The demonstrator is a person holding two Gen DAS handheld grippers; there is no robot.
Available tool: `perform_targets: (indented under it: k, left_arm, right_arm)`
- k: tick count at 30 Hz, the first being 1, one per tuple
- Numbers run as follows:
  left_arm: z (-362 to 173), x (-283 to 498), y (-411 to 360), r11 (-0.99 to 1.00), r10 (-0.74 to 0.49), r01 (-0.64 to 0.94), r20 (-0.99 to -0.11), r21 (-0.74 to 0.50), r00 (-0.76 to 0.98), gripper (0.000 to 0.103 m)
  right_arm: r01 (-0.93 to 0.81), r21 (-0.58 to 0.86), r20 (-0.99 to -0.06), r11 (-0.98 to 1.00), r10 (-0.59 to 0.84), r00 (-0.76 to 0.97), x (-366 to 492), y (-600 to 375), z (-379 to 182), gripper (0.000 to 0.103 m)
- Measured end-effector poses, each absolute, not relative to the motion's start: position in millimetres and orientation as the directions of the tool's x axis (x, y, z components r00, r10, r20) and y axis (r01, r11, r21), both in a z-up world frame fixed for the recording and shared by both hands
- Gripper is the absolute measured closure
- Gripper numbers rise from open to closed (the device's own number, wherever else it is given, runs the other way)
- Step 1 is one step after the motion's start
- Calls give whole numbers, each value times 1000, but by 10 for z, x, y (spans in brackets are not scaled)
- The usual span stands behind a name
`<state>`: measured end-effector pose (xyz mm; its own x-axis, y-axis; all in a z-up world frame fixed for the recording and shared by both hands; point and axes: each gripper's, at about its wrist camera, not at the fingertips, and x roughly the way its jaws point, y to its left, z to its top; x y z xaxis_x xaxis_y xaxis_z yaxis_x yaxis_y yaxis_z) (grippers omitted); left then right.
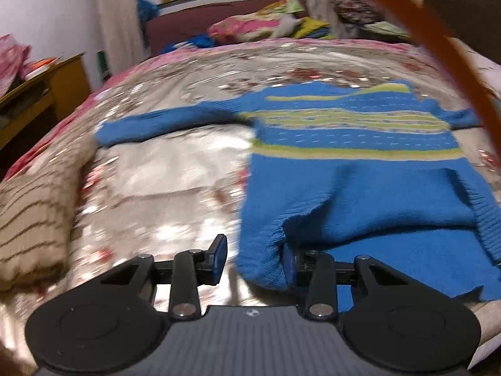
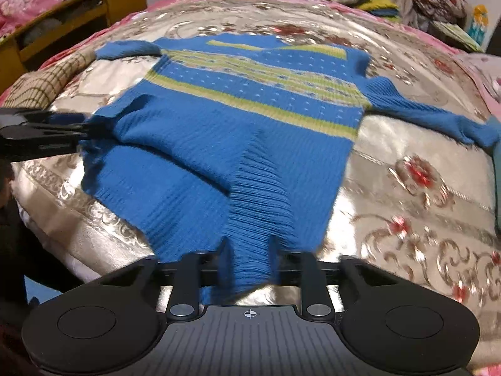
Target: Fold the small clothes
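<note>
Floral bedspread point(image 2: 407, 188), right claw point(image 2: 249, 250) pinching blue sweater point(image 2: 219, 119) hem, left claw point(image 1: 253, 260) parted at its edge

No words, brand names or numbers can be read anywhere. The only sign is a small white crosshair mark point(image 2: 249, 313) printed on the ribbed grey body of each hand-held gripper, near the camera.

Both pictures are lit by warm, fairly dim indoor light, and the shiny bedspread point(image 1: 175, 156) throws back white patches of glare. Motion blur smears the left view most, softening the blue sweater point(image 1: 360, 144) and the bedspread's pattern. The fisheye lens bulges the bed and bends its far edge, with dark corners. Nearest parts lie in soft shadow.
</note>
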<state>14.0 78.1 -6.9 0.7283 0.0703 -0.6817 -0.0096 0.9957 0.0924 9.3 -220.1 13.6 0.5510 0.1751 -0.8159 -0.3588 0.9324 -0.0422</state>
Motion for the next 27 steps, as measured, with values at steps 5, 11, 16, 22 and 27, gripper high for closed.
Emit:
perform_targets:
  k: [5, 11, 16, 22, 27]
  left_arm:
    - [-86, -31, 1158, 991, 127, -113, -720, 67, 682, 63]
    - [-124, -217, 1313, 987, 144, -154, -735, 55, 662, 63]
    - [-102, -229, 1300, 989, 128, -143, -730, 42, 671, 63]
    - [27, -291, 1270, 991, 128, -115, -704, 66, 699, 63]
    - [99, -355, 1290, 990, 141, -118, -688, 81, 712, 63]
  right_arm:
    - [-287, -34, -810, 957, 142, 569, 22, -2432, 193, 103]
    - [-200, -39, -813, 979, 85, 575, -123, -2737, 272, 103]
    - [-166, 35, -817, 985, 124, 563, -198, -2818, 299, 93]
    - [-252, 35, -785, 967, 183, 592, -260, -2517, 338, 90]
    - [-241, 53, -797, 969, 187, 574, -202, -2478, 262, 78]
